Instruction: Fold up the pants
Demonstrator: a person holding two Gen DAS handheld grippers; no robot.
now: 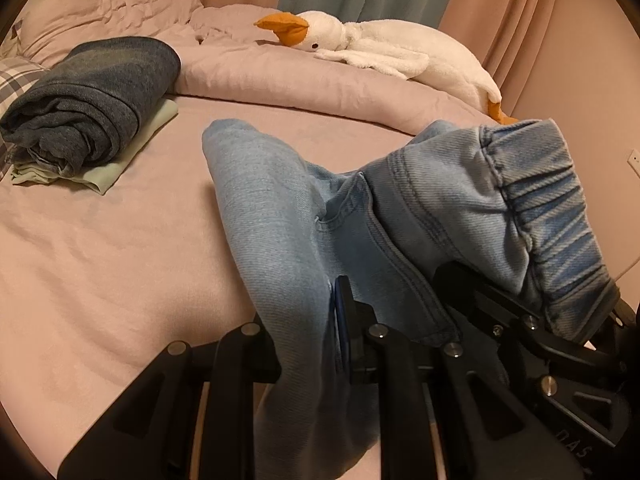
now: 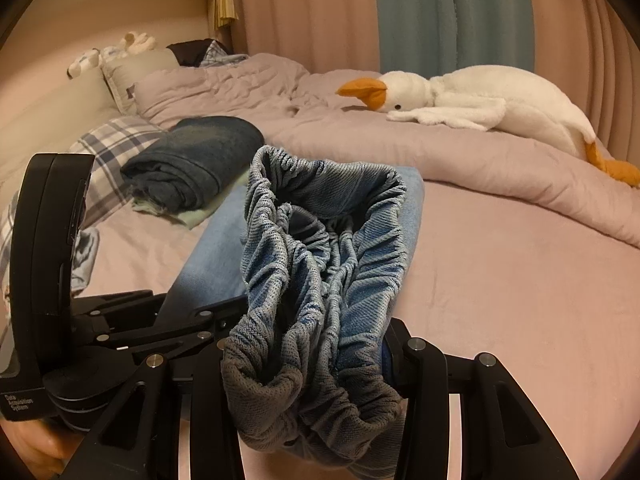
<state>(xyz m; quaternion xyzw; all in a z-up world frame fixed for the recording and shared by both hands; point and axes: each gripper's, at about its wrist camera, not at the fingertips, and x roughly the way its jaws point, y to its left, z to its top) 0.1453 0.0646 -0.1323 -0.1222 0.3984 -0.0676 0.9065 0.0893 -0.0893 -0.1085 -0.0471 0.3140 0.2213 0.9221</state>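
Light blue denim pants (image 1: 288, 216) lie on the pink bed, legs stretching away from me. My left gripper (image 1: 340, 320) is shut on a fold of the pants near the hip. My right gripper (image 2: 320, 360) is shut on the gathered elastic waistband (image 2: 320, 264) and holds it lifted above the sheet. In the left wrist view the waistband (image 1: 552, 208) is raised at the right, with the right gripper (image 1: 520, 320) under it. In the right wrist view the left gripper (image 2: 168, 320) sits at lower left.
A folded dark blue garment (image 1: 92, 96) rests on a pale green one (image 1: 132, 148) at left. A white plush goose (image 1: 400, 52) lies on the bunched duvet (image 1: 300, 76) behind. A plaid pillow (image 2: 112, 148) is at far left. Curtains (image 2: 440, 20) hang behind the bed.
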